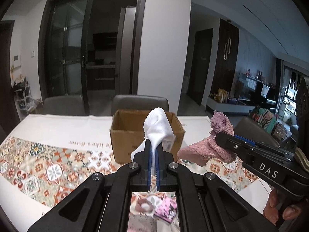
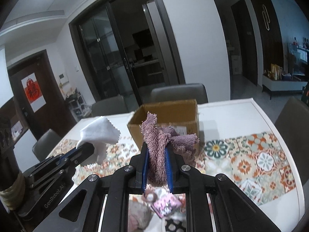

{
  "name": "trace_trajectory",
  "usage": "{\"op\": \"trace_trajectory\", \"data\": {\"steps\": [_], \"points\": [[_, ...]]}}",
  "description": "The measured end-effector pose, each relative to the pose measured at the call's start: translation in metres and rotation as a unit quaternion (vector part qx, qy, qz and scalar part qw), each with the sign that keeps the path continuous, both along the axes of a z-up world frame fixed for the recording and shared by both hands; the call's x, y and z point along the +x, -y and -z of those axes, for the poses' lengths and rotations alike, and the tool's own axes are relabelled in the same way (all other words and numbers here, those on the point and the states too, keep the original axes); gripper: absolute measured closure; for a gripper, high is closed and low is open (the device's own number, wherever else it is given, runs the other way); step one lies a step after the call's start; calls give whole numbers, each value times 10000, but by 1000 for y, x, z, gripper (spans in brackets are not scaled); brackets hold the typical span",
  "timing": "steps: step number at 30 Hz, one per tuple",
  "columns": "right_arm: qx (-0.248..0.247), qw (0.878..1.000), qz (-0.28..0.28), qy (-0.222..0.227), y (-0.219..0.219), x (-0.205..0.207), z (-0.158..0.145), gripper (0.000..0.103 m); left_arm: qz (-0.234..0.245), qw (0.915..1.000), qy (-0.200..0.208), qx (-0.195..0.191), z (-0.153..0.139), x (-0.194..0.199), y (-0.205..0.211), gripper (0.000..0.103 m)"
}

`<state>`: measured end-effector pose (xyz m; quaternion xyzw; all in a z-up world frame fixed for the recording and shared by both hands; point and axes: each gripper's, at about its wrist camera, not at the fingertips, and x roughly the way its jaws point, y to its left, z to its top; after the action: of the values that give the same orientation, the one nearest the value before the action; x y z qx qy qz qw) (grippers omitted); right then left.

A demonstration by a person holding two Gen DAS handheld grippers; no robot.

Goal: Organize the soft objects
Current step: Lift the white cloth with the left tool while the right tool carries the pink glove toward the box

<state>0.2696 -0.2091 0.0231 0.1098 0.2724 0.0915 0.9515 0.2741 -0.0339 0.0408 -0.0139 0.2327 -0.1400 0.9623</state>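
Observation:
My left gripper (image 1: 154, 145) is shut on a thin white cloth (image 1: 158, 126), which stands up above the fingertips, held above the table. In the right wrist view the same white cloth (image 2: 100, 133) hangs from the left gripper (image 2: 87, 148) at the left. My right gripper (image 2: 156, 150) is shut on a fluffy pink towel (image 2: 160, 145) that bulges between the blue pads. In the left wrist view that pink towel (image 1: 210, 143) shows at the right, in the right gripper (image 1: 222, 138). An open cardboard box (image 1: 133, 133) (image 2: 170, 114) stands on the table just beyond both grippers.
The table carries a patterned floral cloth (image 1: 48, 166) (image 2: 260, 162). Small soft items, one pink with a pattern (image 2: 166, 205), lie below the grippers near the front edge. Grey chairs (image 1: 140, 101) stand behind the table and another chair (image 2: 293, 116) at the right. A hand (image 1: 282, 206) holds the right gripper's handle.

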Motion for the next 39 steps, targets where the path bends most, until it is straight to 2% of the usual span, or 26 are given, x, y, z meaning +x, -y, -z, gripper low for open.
{"op": "trace_trajectory", "data": {"steps": [16, 22, 39], "points": [[11, 9984, 135, 552, -8, 51, -32, 86, -88, 9992, 384, 43, -23, 59, -4, 98], [35, 9984, 117, 554, -7, 76, -34, 86, -116, 9990, 409, 132, -18, 84, 0, 98], [-189, 9992, -7, 348, -14, 154, -16, 86, -125, 9996, 113, 205, 11, 169, 3, 98]]}}
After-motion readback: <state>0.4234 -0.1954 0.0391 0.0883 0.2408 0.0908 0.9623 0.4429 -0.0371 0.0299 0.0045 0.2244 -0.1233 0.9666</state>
